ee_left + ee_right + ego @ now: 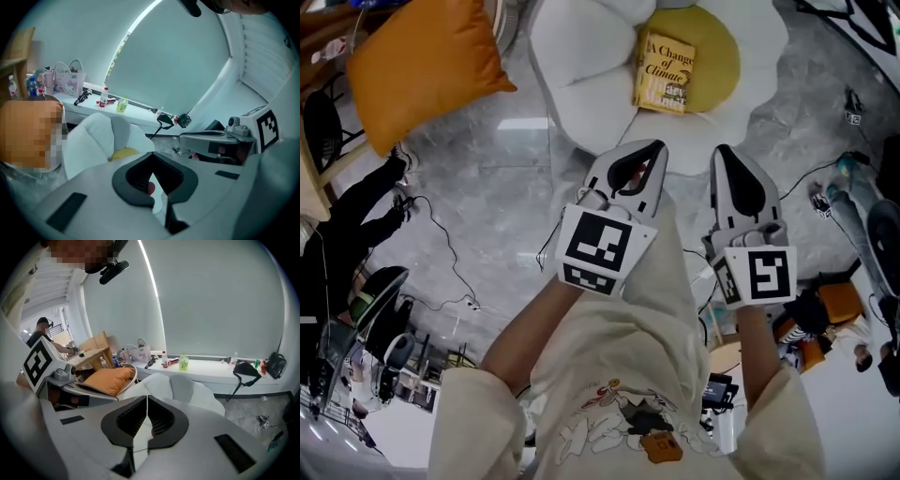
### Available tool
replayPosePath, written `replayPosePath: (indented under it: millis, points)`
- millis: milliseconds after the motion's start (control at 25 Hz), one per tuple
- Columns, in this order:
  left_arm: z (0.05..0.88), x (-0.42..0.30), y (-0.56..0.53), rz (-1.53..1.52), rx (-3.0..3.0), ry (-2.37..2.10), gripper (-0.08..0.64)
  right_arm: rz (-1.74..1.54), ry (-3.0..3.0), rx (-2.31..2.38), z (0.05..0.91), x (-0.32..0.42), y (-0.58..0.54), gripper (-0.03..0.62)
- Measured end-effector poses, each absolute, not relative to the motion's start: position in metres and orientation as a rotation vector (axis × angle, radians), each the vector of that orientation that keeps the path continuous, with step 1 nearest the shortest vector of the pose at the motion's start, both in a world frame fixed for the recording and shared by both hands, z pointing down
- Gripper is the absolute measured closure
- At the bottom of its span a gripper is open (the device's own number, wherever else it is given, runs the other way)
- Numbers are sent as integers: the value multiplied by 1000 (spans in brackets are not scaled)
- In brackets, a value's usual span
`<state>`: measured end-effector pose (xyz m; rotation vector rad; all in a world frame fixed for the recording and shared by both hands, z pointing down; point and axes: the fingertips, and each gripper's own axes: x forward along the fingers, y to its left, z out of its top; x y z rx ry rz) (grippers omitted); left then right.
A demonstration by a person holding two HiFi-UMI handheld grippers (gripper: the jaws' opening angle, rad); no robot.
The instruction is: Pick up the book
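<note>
Book [666, 72]: laid flat on cushion's [581, 75] yellow centre, at 12 o'clock from both grippers | left gripper [645, 155]: closed tight, nothing held | right gripper [727, 155]: closed, nothing held | both pointed bookward, judged an approach.

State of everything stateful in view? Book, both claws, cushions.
book: closed, flat, cover up, on the flower cushion's yellow centre, untouched.
left claw: shut, empty, short of the book.
right claw: shut, empty, short of the book.
flower cushion: on the floor, bearing the book.
orange pillow: aside, untouched.
</note>
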<state>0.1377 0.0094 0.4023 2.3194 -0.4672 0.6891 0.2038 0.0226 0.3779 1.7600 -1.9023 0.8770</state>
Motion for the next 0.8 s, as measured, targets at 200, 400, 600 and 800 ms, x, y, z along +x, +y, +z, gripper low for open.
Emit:
replayPosePath:
  millis: [200, 400, 600, 800]
  points:
    - [430, 141, 13, 677, 2295, -477, 565, 869, -1903, 1736, 407, 206, 18, 568]
    - [465, 135, 6, 687, 2260, -512, 565, 889, -1904, 1693, 443, 198, 14, 568]
    - [493, 130, 1, 680, 2243, -542, 565, 898, -1894, 1645, 475, 198, 14, 568]
    - [518, 130, -2, 707, 2237, -554, 563, 921, -1887, 1647, 501, 202, 14, 568]
